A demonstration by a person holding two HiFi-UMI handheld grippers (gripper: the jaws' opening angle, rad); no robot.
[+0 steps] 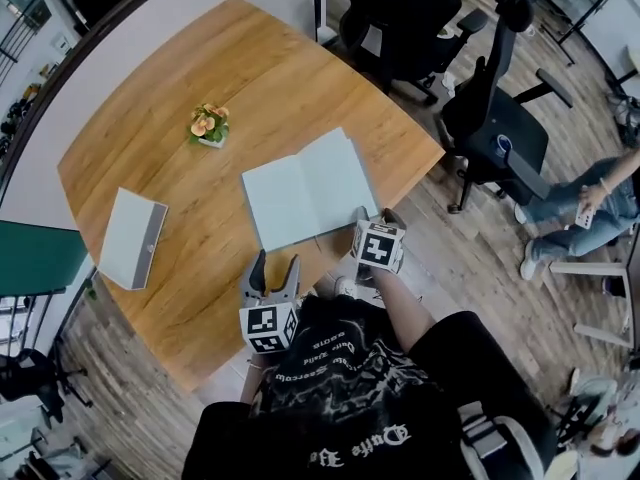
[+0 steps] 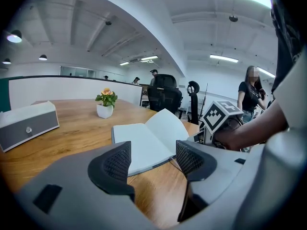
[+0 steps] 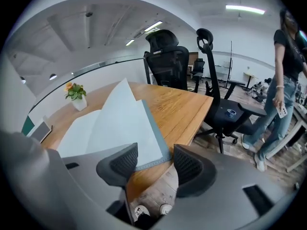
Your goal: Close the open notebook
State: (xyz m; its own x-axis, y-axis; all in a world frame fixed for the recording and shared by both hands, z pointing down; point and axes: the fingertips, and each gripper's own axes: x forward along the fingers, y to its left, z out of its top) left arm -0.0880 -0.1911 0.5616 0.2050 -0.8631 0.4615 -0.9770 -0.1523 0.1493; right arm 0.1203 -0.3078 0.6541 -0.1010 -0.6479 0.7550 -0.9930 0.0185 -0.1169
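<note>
Since the curved wooden table (image 1: 250,68) carries the open notebook with pale pages and a thin grey cover (image 1: 310,188) close to its front edge, the closing is best started from that near side. The notebook's right half rises at a slant, while the left half lies flat. The right gripper (image 3: 154,162) has its jaws apart and clamped on nothing, with the near right corner of the cover (image 3: 160,158) just ahead of the gap. I judge the step in hand to be taking that corner. One jaw should slip under the cover and the other come down on the pages. The pinch should stay light, then swing in an arc over the spine. The left gripper (image 2: 151,159), also apart and empty, hovers short of the notebook's near edge. It could press the left page so the book cannot skid. The small white-potted plant (image 1: 210,125) stands well apart.
</note>
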